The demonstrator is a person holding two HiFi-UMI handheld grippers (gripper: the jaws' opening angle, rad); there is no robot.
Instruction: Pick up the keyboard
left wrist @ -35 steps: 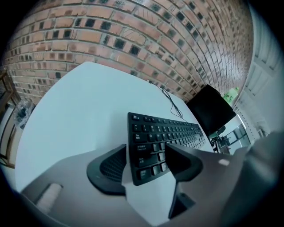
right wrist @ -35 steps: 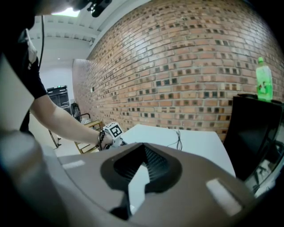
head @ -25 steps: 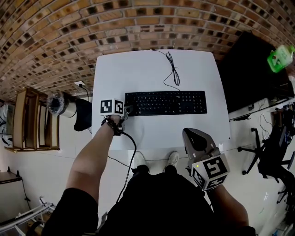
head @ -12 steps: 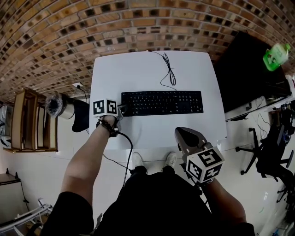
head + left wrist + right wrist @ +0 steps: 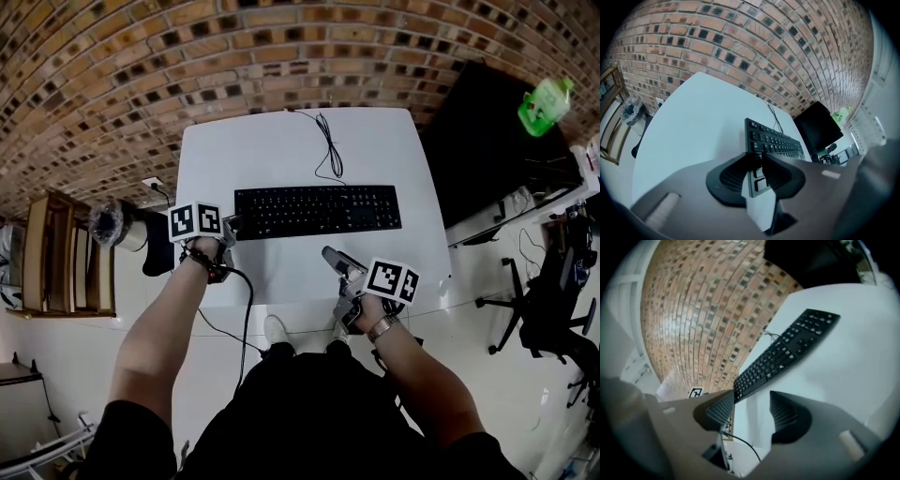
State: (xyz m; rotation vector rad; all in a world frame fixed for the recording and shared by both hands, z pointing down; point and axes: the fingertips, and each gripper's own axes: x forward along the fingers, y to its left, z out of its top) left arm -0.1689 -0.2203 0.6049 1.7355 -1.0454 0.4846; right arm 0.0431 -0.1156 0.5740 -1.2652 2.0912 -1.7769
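Note:
A black keyboard (image 5: 317, 211) lies across the white table (image 5: 281, 155), its cable (image 5: 328, 150) trailing toward the far edge. My left gripper (image 5: 230, 228) is at the keyboard's left end. In the left gripper view the jaws (image 5: 757, 161) have just been closing, and that end of the keyboard (image 5: 776, 140) sits pinched between the pads. My right gripper (image 5: 342, 262) hovers over the table's front edge, in front of the keyboard's right half. Its jaws (image 5: 752, 411) have just been opening and hold nothing; the keyboard (image 5: 787, 355) lies beyond them.
A brick wall stands behind the table. To the right are a black screen (image 5: 487, 141), a green bottle (image 5: 544, 105) and an office chair (image 5: 553, 309). A wooden shelf (image 5: 56, 244) and a bin (image 5: 112, 220) stand on the floor to the left.
The right gripper has come down from in front of my body to the table's front edge, rolled over, and opened. The left gripper has stayed at the keyboard's left end.

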